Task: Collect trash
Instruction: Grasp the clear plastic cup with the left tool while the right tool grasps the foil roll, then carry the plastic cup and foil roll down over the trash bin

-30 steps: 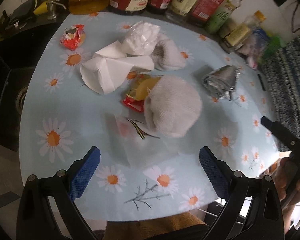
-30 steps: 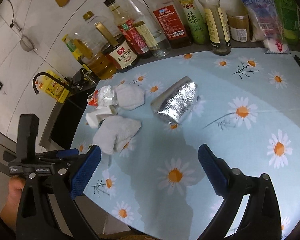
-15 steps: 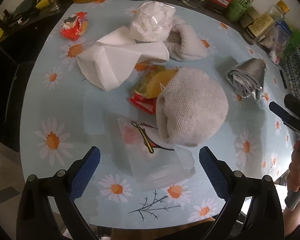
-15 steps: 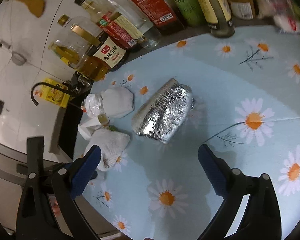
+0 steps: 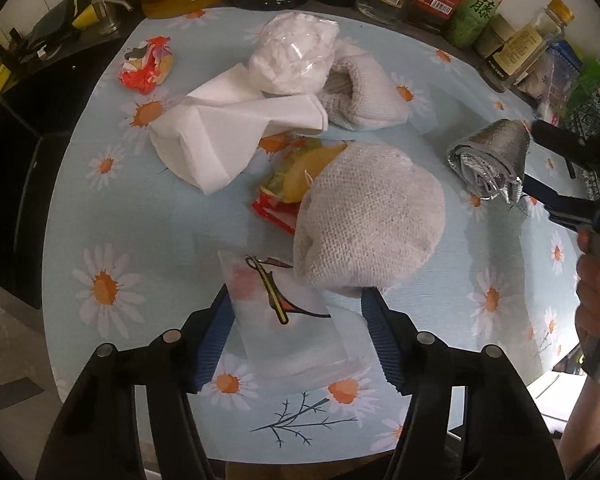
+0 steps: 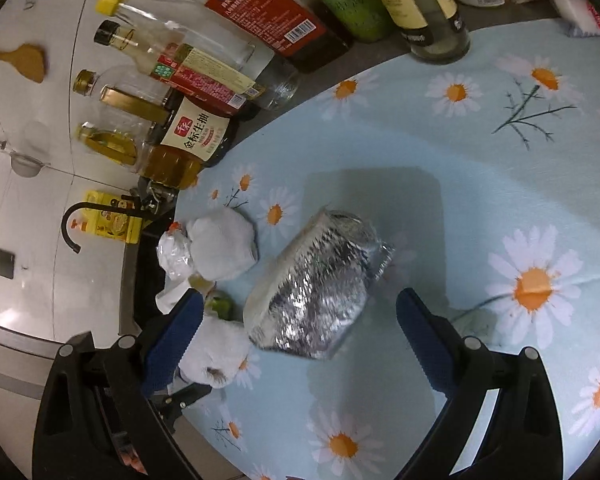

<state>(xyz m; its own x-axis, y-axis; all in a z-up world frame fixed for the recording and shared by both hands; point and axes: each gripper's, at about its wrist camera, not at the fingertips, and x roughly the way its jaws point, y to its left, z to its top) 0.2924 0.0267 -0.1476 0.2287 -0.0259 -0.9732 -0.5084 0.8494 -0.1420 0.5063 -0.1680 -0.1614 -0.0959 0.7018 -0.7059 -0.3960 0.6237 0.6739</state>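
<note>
Left wrist view shows the litter uncollected on the daisy-print tablecloth point(image 5: 148, 216); from left to right lie a crumpled red wrapper point(image 5: 146, 66), a folded white napkin point(image 5: 224, 132), a clear bag of white scraps point(image 5: 292, 54), a yellow and red snack wrapper point(image 5: 288, 188) half under a grey knitted cloth point(image 5: 372, 216), and a foil packet point(image 5: 490, 160) near the right edge; no bin shows, so I judge the task at its start with every piece left to gather; the left gripper point(image 5: 294, 326) points steeply down over a flat clear plastic packet point(image 5: 292, 320) at the near edge; its jaws are closing with that packet between them, the left pad at its edge, the right pad seemingly just short, so no firm grip yet; at far right a hand point(image 5: 596, 288) holds the other tool's handle; right wrist view has a row of sauce bottles point(image 6: 196, 132) along the counter at upper left; the foil packet point(image 6: 316, 288) lies centre, just ahead of the right gripper point(image 6: 300, 320), which slants down with jaws wide apart, straddling the packet's near end without touching it
</note>
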